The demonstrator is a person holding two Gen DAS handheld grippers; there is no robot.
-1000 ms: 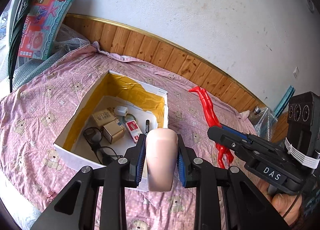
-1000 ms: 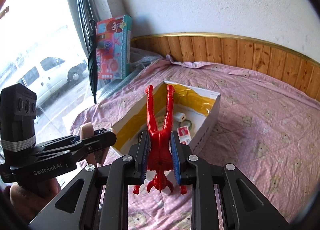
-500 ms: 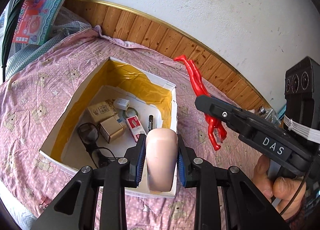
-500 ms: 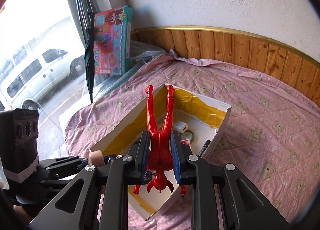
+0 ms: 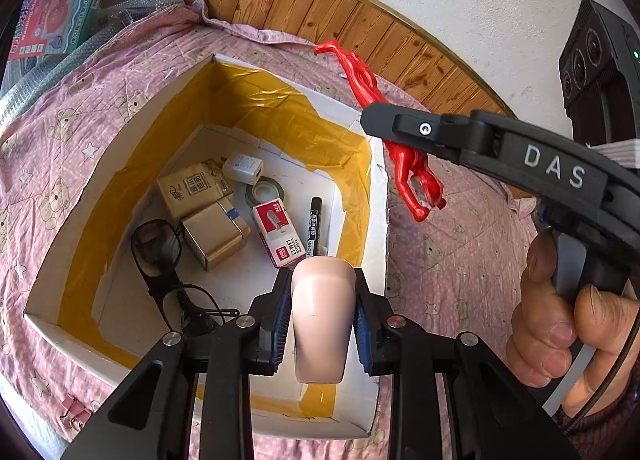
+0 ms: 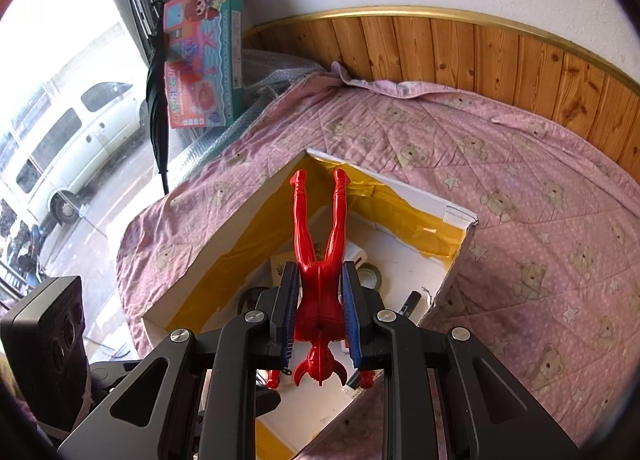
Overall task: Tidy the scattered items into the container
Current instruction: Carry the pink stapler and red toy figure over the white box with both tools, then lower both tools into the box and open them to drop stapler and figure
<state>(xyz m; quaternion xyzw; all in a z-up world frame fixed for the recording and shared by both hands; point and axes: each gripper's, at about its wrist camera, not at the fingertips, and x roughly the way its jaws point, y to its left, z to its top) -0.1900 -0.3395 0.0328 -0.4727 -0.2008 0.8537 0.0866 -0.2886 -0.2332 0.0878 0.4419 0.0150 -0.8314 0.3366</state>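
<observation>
My left gripper point(image 5: 323, 318) pinches a pale pink bottle point(image 5: 323, 316) upright between its pads, poised above the near corner of the white box point(image 5: 380, 244); my right gripper point(image 6: 320, 300) clamps the red figure point(image 6: 320, 260) by the torso, legs pointing forward along the fingers, over the box's interior; beyond lie a marker point(image 5: 314, 226), a stapler box point(image 5: 279, 232) and tape point(image 5: 264, 192); I judge both loads need only descend and release.
</observation>
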